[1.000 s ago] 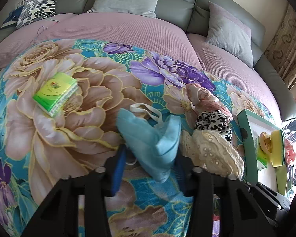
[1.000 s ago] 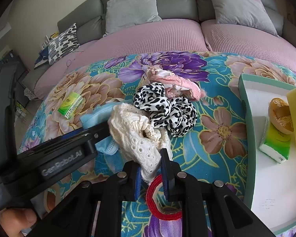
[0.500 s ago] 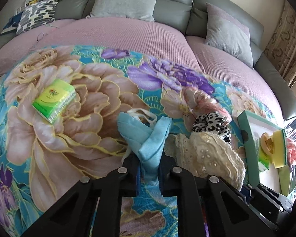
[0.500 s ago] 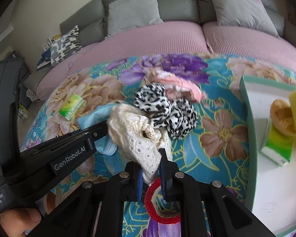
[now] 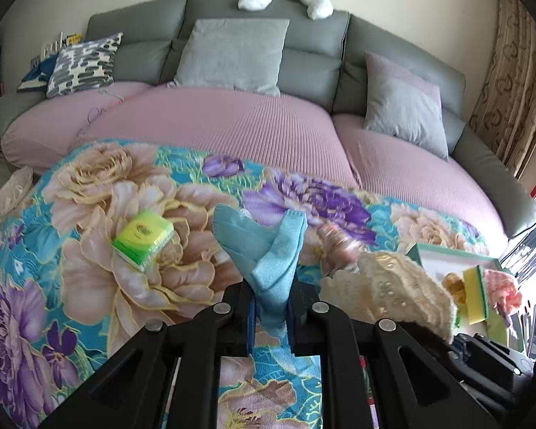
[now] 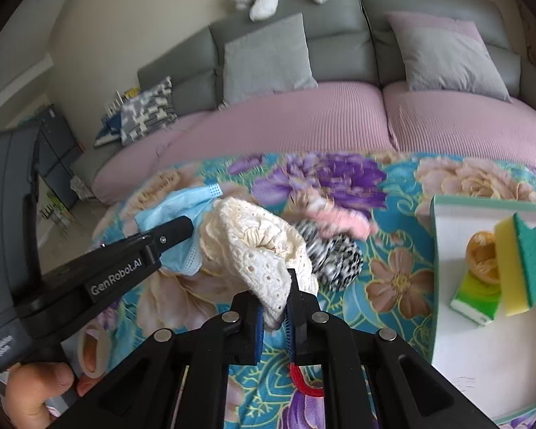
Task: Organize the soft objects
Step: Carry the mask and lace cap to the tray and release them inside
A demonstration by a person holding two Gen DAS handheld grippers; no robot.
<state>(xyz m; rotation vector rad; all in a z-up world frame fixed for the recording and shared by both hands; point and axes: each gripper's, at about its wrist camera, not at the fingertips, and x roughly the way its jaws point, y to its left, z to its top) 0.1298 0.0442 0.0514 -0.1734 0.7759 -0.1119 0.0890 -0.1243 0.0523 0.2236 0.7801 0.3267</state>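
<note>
My left gripper (image 5: 271, 316) is shut on a light blue face mask (image 5: 268, 246) and holds it lifted above the floral cloth (image 5: 89, 286). The mask also shows in the right wrist view (image 6: 177, 221). My right gripper (image 6: 275, 316) is shut on a cream lace cloth (image 6: 264, 246), lifted above the floral cloth; it also shows in the left wrist view (image 5: 393, 286). A black-and-white leopard scrunchie (image 6: 336, 257) and a pink fabric piece (image 6: 336, 218) lie on the cloth beyond it.
A green tissue pack (image 5: 143, 237) lies on the cloth at left. A white tray with green rim (image 6: 436, 250) at right holds a yellow-green sponge (image 6: 518, 261), another tissue pack (image 6: 477, 298) and an orange item (image 6: 482, 255). A red ring (image 6: 303, 380) lies below my right gripper. Sofa with pillows behind.
My left gripper closed on the blue mask and lifted it. Both grippers rose and tilted up, so the sofa back and plush toy came into view. The lace cloth rose too.
</note>
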